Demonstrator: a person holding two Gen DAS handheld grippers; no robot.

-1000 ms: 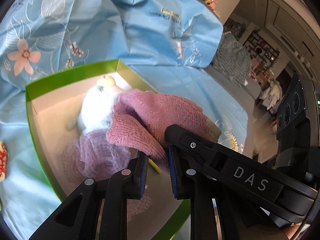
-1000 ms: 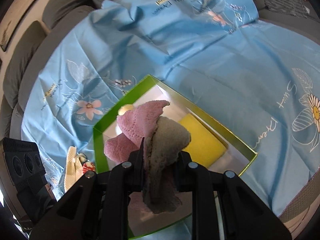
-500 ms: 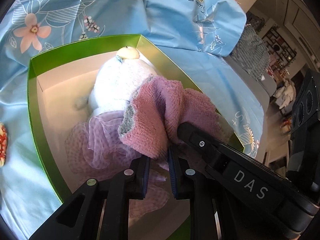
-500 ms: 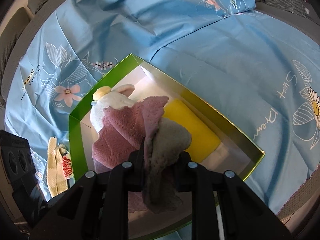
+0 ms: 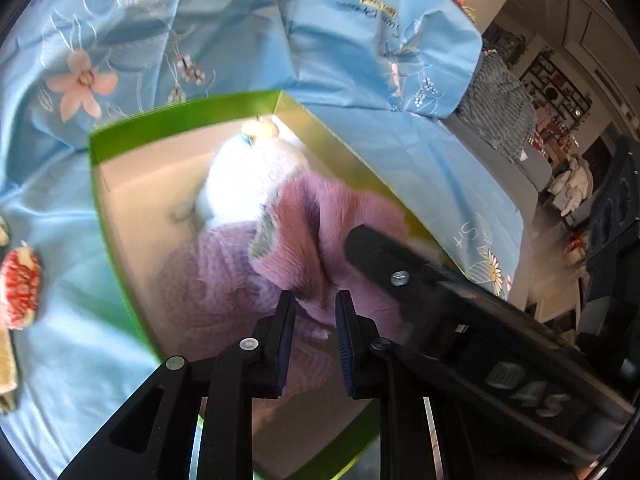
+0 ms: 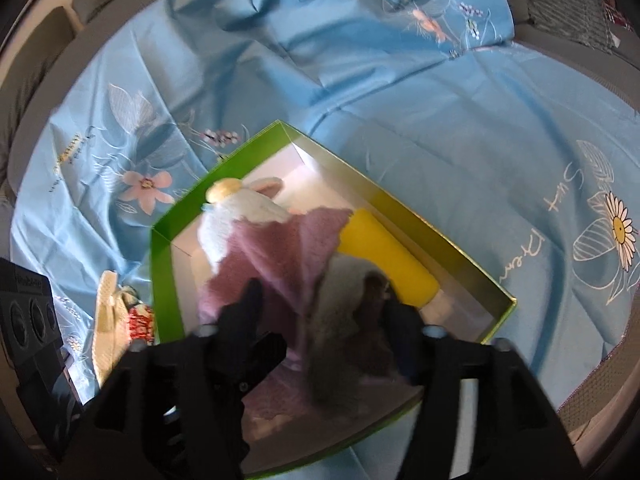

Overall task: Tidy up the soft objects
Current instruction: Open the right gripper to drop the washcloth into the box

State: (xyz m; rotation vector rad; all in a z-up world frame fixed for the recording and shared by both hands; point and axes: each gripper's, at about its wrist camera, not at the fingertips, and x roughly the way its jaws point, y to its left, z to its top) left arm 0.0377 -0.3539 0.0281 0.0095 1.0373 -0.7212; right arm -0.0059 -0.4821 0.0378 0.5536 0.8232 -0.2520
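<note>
A green box (image 5: 180,120) lies on a blue floral sheet and holds a white plush toy (image 5: 248,176) in a lilac tulle skirt. A pink towel (image 5: 320,224) with a grey underside drapes over the toy. My left gripper (image 5: 314,312) pinches a fold of the towel at its fingertips, and its jaws are opening slightly. My right gripper (image 6: 320,300) hangs over the box (image 6: 224,168) with its jaws opening wide. The towel's grey side (image 6: 344,320) sags loose between them, blurred. A yellow sponge (image 6: 380,252) lies along the box's right wall. The right gripper's arm (image 5: 400,276) crosses the left wrist view.
Outside the box on the left lie a red-and-white soft item (image 5: 20,284) and a cream knitted strip (image 6: 106,320). The blue sheet (image 6: 440,120) covers a grey sofa, whose cushions (image 6: 48,48) rise behind. Shelves and furniture (image 5: 560,92) stand far right.
The right jaws sprang wide and let go of the towel, whose grey side slumped toward the box. The left jaws widened a little, still at the towel's fold.
</note>
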